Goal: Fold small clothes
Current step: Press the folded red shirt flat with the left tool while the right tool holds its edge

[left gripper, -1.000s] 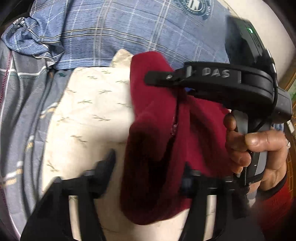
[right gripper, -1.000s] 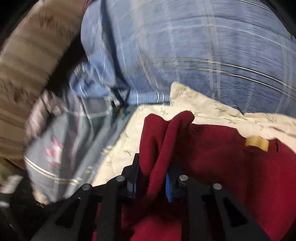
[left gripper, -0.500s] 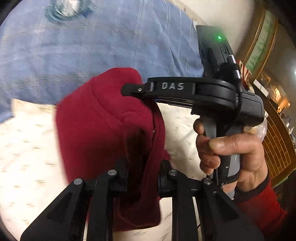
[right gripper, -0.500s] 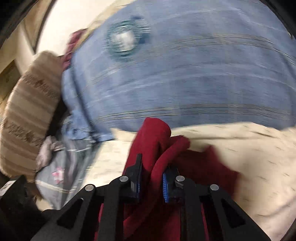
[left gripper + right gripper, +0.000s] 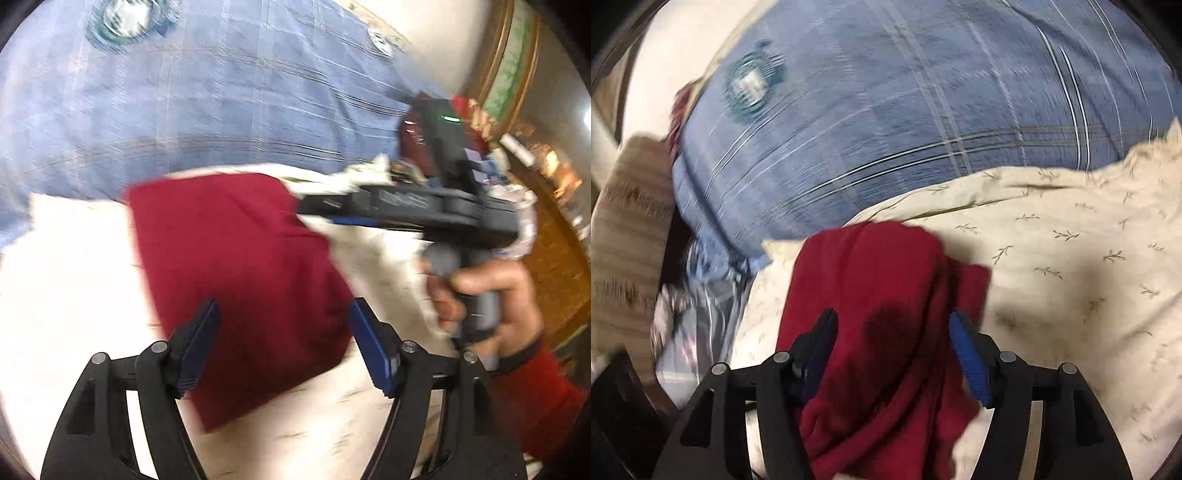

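Both my grippers' jaws have just been opening: left gripper (image 5: 282, 341) and right gripper (image 5: 892, 349) now spread, releasing dark red fleece garment (image 5: 243, 284). Garment lies folded on cream leaf-print sheet (image 5: 1071, 258). I judge fold done.

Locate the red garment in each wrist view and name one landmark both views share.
Left wrist: red garment lies center, on the cream sheet, between open left tongs.
Right wrist: garment sits lower center, between open right tongs.
Shared landmark: blue plaid quilt behind it.
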A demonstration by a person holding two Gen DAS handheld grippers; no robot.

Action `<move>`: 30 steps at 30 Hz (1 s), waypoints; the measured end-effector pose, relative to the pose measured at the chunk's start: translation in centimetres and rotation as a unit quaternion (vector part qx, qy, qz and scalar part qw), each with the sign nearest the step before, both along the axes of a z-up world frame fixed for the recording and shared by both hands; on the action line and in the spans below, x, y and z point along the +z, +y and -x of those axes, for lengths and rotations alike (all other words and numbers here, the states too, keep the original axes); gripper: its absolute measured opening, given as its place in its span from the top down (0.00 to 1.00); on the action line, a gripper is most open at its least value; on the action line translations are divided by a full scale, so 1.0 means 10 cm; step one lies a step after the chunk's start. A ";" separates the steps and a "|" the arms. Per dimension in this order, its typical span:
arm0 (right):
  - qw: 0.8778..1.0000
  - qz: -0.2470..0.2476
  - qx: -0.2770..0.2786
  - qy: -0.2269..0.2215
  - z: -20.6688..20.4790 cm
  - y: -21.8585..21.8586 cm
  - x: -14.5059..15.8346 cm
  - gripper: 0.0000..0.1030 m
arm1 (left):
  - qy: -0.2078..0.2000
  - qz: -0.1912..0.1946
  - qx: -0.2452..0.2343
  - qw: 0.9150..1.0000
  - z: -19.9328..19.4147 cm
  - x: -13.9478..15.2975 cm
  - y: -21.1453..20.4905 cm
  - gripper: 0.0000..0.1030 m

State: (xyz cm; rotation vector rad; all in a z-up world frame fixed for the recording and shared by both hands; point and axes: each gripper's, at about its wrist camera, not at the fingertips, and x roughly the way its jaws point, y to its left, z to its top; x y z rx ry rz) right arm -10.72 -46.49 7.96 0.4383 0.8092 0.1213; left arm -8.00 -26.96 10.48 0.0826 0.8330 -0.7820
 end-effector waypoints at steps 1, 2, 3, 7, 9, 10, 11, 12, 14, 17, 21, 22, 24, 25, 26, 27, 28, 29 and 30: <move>1.000 0.008 0.007 -0.005 0.03 0.03 0.02 0.36 | -0.014 -0.015 0.018 1.000 -0.02 -0.01 0.07 0.30; 0.999 0.025 0.019 -0.016 0.06 0.15 0.05 0.37 | -0.016 -0.024 0.031 0.999 -0.07 -0.05 0.11 0.30; 0.998 0.042 0.030 -0.023 0.08 0.22 0.07 0.39 | -0.009 -0.032 0.046 0.998 -0.14 -0.11 0.16 0.30; 0.985 0.161 0.043 0.036 0.14 0.40 -0.23 0.74 | 0.040 -0.063 0.069 0.995 -0.22 -0.44 0.17 0.30; 0.982 0.175 0.043 0.047 0.25 0.33 -0.39 0.73 | 0.059 -0.067 0.061 0.994 -0.15 -0.57 0.20 0.30; 0.984 0.168 0.041 0.040 0.33 0.29 -0.42 0.73 | 0.064 -0.067 0.062 0.994 -0.14 -0.65 0.20 0.30; 0.985 0.165 0.040 0.039 0.36 0.27 -0.43 0.68 | 0.065 -0.066 0.064 0.994 -0.07 -0.66 0.22 0.30; 0.985 0.164 0.038 0.039 0.39 0.25 -0.40 0.67 | 0.064 -0.064 0.067 0.994 -0.02 -0.64 0.25 0.30; 0.985 0.167 0.035 0.032 0.44 0.26 -0.30 0.60 | 0.060 -0.058 0.073 0.994 -0.02 -0.58 0.26 0.30; 0.988 0.156 0.018 -0.007 0.47 0.25 -0.06 0.60 | 0.030 -0.055 0.087 0.994 -0.06 -0.44 0.22 0.30; 0.985 0.172 -0.003 -0.022 0.20 0.30 0.03 0.60 | 0.024 -0.066 0.106 0.992 -0.20 -0.47 0.12 0.30; 0.984 0.176 -0.007 -0.014 0.11 0.32 -0.02 0.61 | 0.027 -0.068 0.108 0.991 -0.22 -0.50 0.10 0.30; 0.981 0.193 -0.008 0.007 -0.04 0.33 -0.16 0.63 | 0.026 -0.071 0.110 0.991 -0.23 -0.55 0.06 0.29; 0.979 0.204 -0.012 0.025 -0.13 0.30 -0.30 0.63 | 0.023 -0.073 0.111 0.991 -0.23 -0.58 0.04 0.27; 0.979 0.200 -0.017 0.031 -0.17 0.25 -0.40 0.61 | 0.021 -0.075 0.111 0.991 -0.23 -0.59 0.04 0.27; 0.981 0.189 -0.020 0.030 -0.18 0.21 -0.44 0.61 | 0.019 -0.075 0.112 0.991 -0.23 -0.60 0.03 0.26; 0.985 0.166 -0.025 0.025 -0.18 0.13 -0.47 0.57 | 0.020 -0.075 0.112 0.991 -0.23 -0.61 0.03 0.25; 0.988 0.148 -0.028 0.024 -0.16 0.07 -0.46 0.54 | 0.020 -0.074 0.113 0.991 -0.23 -0.61 0.04 0.25; 0.990 0.138 -0.028 0.022 -0.15 0.04 -0.46 0.53 | 0.020 -0.074 0.114 0.991 -0.23 -0.62 0.02 0.25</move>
